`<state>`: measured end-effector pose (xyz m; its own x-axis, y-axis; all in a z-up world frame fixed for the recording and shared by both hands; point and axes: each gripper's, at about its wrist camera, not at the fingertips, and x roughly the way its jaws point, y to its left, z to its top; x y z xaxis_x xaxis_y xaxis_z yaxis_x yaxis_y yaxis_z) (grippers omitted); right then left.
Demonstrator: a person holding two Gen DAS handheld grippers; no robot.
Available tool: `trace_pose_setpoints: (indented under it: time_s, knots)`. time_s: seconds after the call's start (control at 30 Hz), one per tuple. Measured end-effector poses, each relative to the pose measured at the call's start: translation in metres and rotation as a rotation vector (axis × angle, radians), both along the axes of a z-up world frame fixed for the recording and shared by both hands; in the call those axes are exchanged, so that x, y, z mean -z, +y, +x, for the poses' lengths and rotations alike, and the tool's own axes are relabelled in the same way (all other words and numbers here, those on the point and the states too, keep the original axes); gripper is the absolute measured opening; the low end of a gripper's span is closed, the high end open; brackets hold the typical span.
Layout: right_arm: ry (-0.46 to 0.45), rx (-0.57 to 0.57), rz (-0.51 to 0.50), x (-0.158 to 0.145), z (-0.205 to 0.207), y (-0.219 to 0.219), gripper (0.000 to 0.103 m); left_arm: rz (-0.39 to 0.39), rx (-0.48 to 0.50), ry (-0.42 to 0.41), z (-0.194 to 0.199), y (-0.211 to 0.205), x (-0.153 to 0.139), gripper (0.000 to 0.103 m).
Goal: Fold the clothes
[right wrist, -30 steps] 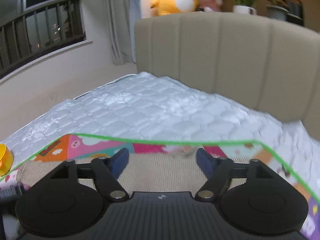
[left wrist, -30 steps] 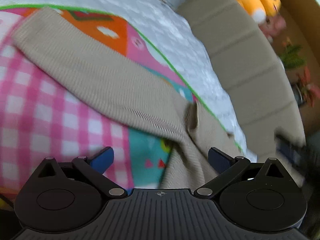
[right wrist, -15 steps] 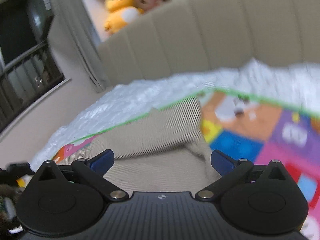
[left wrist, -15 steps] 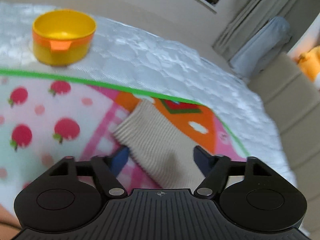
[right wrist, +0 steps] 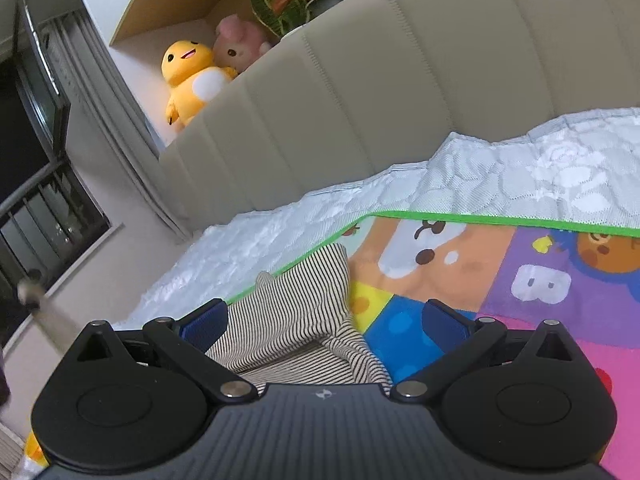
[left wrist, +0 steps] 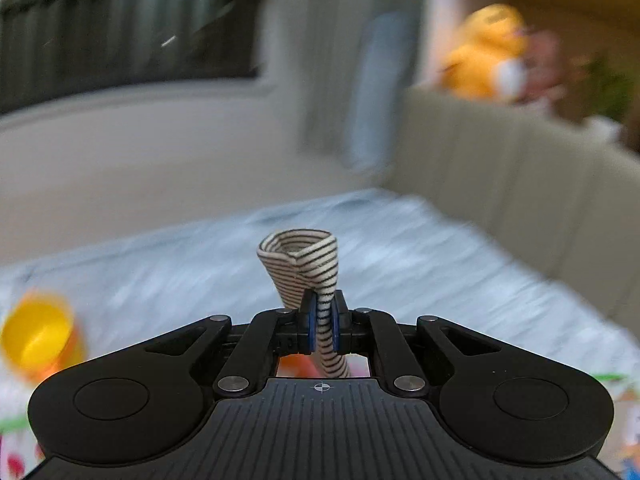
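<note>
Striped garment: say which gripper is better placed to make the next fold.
Left. The left gripper is shut on the striped garment's cuff end and probably can carry it over; the right gripper hangs open above the body, holding nothing.

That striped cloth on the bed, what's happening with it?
A person is folding clothes on a bed using two hand-held claws. The left claw is shut on a bunched end of the striped garment, lifted above the white mattress. The right claw is open, with the rest of the garment lying between its fingers on the colourful play mat. The fold isn't finished yet.
</note>
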<state>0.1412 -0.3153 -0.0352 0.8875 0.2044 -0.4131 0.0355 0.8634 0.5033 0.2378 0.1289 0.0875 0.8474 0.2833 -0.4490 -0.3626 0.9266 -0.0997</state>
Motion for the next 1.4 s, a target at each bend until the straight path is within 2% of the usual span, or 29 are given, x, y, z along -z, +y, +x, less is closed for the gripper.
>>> trace_pose_setpoints:
  time_s: [0.1, 0.23, 0.47, 0.63, 0.7, 0.87, 0.97, 1.03, 1.2, 1.4]
  knots:
    - [-0.004, 0.013, 0.006, -0.001, -0.001, -0.002, 0.103, 0.017, 0.139, -0.069, 0.008, -0.051, -0.038, 0.008]
    - [-0.015, 0.039, 0.02, -0.003, -0.004, -0.008, 0.103, 0.027, 0.302, -0.074, 0.021, -0.121, -0.052, 0.009]
    - [0.016, 0.049, 0.081, 0.005, 0.001, -0.017, 0.103, 0.003, 0.476, 0.015, 0.039, -0.214, -0.016, 0.009]
    - [0.032, 0.024, 0.08, 0.007, 0.006, -0.014, 0.103, -0.052, 0.544, 0.102, 0.037, -0.249, 0.018, 0.011]
    - [0.036, 0.01, 0.073, 0.007, 0.007, -0.012, 0.103, -0.079, 0.547, 0.131, 0.04, -0.253, 0.028, 0.014]
    - [0.053, -0.012, 0.027, 0.008, 0.008, -0.004, 0.103, -0.087, 0.567, 0.131, 0.036, -0.248, 0.031, 0.02]
    - [0.062, -0.027, 0.003, 0.01, 0.009, 0.001, 0.103, -0.092, 0.584, 0.128, 0.033, -0.244, 0.03, 0.033]
    - [0.066, -0.039, -0.011, 0.011, 0.01, 0.004, 0.103, -0.094, 0.589, 0.126, 0.032, -0.242, 0.026, 0.036]
    - [0.112, -0.081, -0.038, 0.02, 0.015, 0.013, 0.103, -0.114, 0.552, 0.144, 0.021, -0.224, 0.016, 0.046]
    - [0.163, -0.135, -0.057, 0.027, 0.015, 0.028, 0.103, -0.115, 0.474, 0.16, -0.012, -0.178, 0.007, 0.059]
